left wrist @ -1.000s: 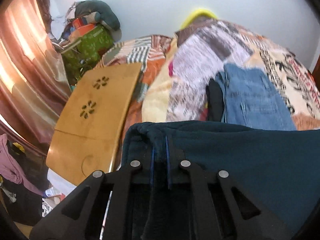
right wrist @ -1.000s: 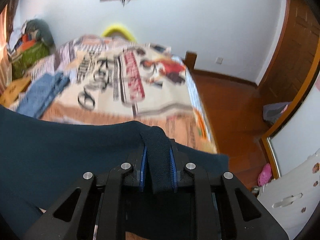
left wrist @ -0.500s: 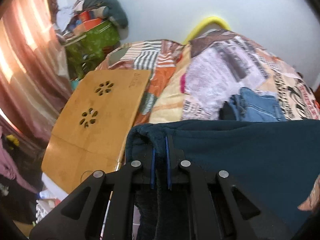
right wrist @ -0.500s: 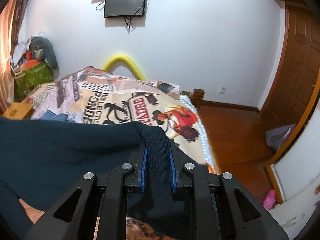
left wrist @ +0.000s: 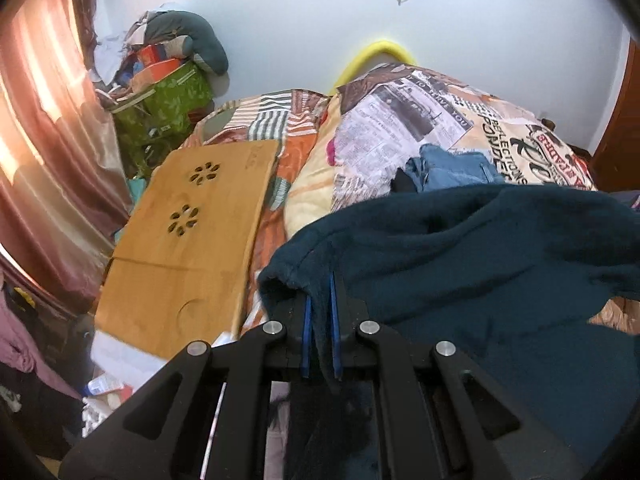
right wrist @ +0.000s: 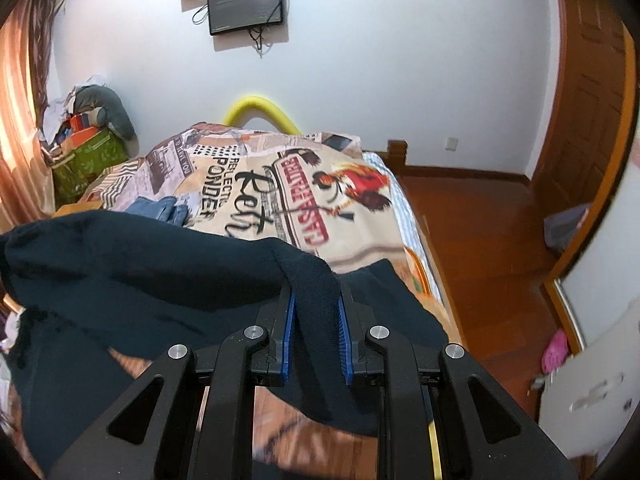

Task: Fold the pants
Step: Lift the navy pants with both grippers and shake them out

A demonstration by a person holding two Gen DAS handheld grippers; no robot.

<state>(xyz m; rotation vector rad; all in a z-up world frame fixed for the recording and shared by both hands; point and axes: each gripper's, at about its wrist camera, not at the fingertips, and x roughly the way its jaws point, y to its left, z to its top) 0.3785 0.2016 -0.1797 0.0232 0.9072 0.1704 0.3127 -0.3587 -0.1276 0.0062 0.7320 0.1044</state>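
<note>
Dark teal fleece pants (left wrist: pixel 460 256) hang between my two grippers above the bed. My left gripper (left wrist: pixel 319 304) is shut on one edge of the pants. My right gripper (right wrist: pixel 315 304) is shut on a thick folded edge of the same pants (right wrist: pixel 140 256). The fabric sags between the two grips and drapes down below them, hiding the near part of the bed.
The bed's printed blanket (right wrist: pixel 280 184) carries folded blue jeans (left wrist: pixel 452 168) and a dark garment (left wrist: pixel 402 184). A wooden lap desk (left wrist: pixel 192 232) lies at the bed's left edge. Curtains (left wrist: pixel 44 140) and a cluttered pile (left wrist: pixel 160 80) stand left. Wooden floor (right wrist: pixel 492 248) lies right.
Both grippers have lifted and tilted upward with the pants; more wall and the screens show now, and the jeans sit lower behind the raised fabric edge.
</note>
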